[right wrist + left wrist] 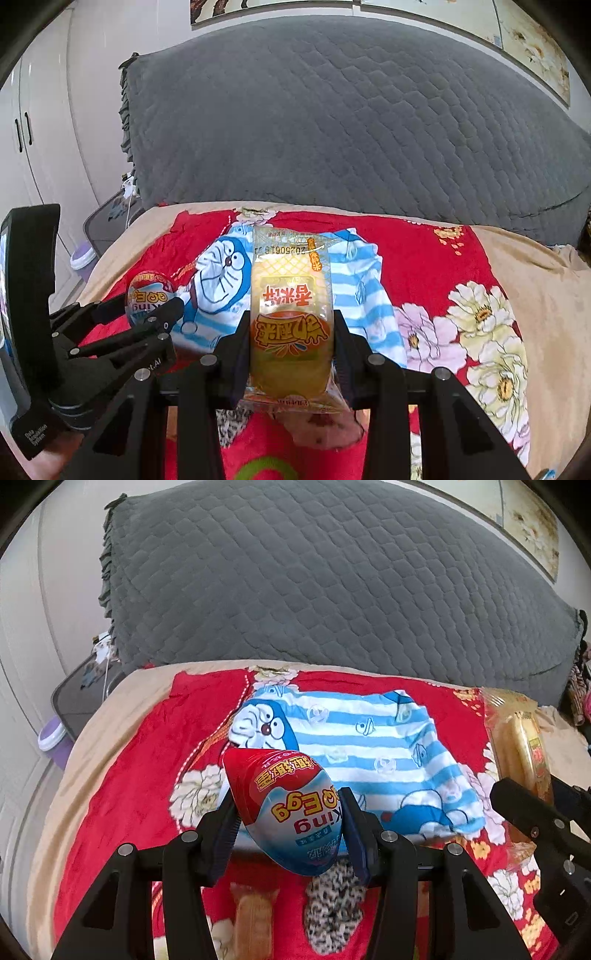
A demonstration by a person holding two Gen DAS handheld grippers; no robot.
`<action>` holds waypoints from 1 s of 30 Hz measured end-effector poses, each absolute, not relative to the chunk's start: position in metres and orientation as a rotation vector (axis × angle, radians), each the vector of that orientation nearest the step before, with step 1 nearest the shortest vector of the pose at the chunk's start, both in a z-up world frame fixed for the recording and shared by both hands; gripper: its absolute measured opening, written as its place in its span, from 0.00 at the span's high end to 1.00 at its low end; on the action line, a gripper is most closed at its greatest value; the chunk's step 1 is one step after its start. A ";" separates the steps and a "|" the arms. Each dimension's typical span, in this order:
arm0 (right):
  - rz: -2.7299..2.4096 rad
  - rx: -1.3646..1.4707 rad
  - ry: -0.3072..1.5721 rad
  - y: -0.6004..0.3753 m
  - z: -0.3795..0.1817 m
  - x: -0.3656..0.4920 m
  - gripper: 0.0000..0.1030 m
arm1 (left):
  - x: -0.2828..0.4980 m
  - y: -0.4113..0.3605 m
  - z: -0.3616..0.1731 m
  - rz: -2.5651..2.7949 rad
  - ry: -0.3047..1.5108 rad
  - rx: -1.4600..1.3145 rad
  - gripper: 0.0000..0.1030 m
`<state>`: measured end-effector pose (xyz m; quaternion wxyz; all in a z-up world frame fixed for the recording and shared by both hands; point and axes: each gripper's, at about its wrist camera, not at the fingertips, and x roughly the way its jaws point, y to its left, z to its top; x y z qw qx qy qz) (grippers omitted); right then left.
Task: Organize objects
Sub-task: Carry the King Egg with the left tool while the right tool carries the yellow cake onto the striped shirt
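Note:
My left gripper (290,825) is shut on a red, white and blue egg-shaped toy package (286,805), held above the red floral blanket (129,775). The same egg (147,297) shows at the left of the right wrist view. My right gripper (291,345) is shut on a yellow snack cake in a clear wrapper (290,314). That cake (521,746) also appears at the right edge of the left wrist view. Beyond both grippers lies a blue-and-white striped cartoon-cat shirt (369,746), flat on the blanket.
A grey quilted cover (314,583) spreads over the bed behind the blanket. Below my left gripper lie a small wrapped snack (255,912) and a speckled item (334,904). A purple bin (55,738) and dark tray (81,694) stand at the left on the floor.

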<state>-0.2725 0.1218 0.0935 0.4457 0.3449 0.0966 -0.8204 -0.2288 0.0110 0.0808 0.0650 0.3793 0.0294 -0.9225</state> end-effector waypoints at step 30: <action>-1.987 0.955 0.322 0.031 0.021 -0.356 0.62 | -0.356 0.004 0.010 -2.706 0.072 1.248 0.48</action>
